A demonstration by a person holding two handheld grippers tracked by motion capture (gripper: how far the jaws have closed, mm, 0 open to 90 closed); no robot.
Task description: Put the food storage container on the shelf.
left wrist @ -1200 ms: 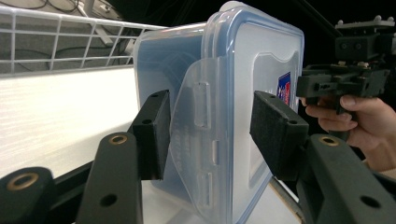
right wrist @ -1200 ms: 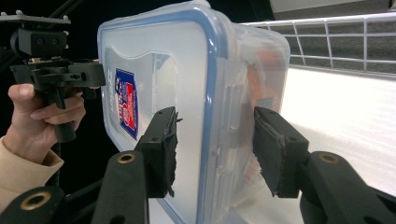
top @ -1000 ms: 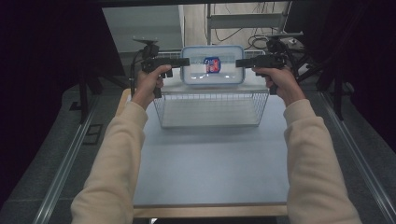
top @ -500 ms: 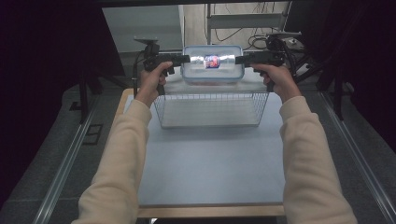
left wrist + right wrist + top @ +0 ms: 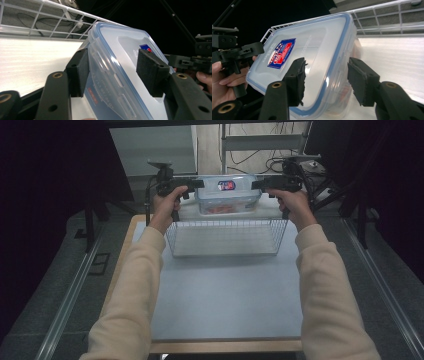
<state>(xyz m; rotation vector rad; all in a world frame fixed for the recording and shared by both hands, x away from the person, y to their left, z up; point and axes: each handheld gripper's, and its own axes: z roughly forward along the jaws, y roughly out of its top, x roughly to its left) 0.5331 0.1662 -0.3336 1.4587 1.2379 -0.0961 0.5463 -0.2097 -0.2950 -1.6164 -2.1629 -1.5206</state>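
Left gripper (image 5: pixel 199 183) sits at the left short end of the plastic container (image 5: pixel 227 195). Its jaws have just been opening; the container's rim is between them. In the left gripper view the left pad (image 5: pixel 79 72) looks touching the latch side, the right pad (image 5: pixel 150 72) appears to hover just off the lid, so the grip reads as loosening, likely released.

The container is held up over the far edge of the wire basket (image 5: pixel 225 237), lid tilted toward the camera, long axis running left to right between the two hands. Something reddish is inside.

Right gripper (image 5: pixel 257 183) is at the right short end, clamped across the lid rim. Both are equally near. The basket stands empty on the tabletop (image 5: pixel 225 295), directly below and nearer. Its far rim is the only thing in the way of lowering.
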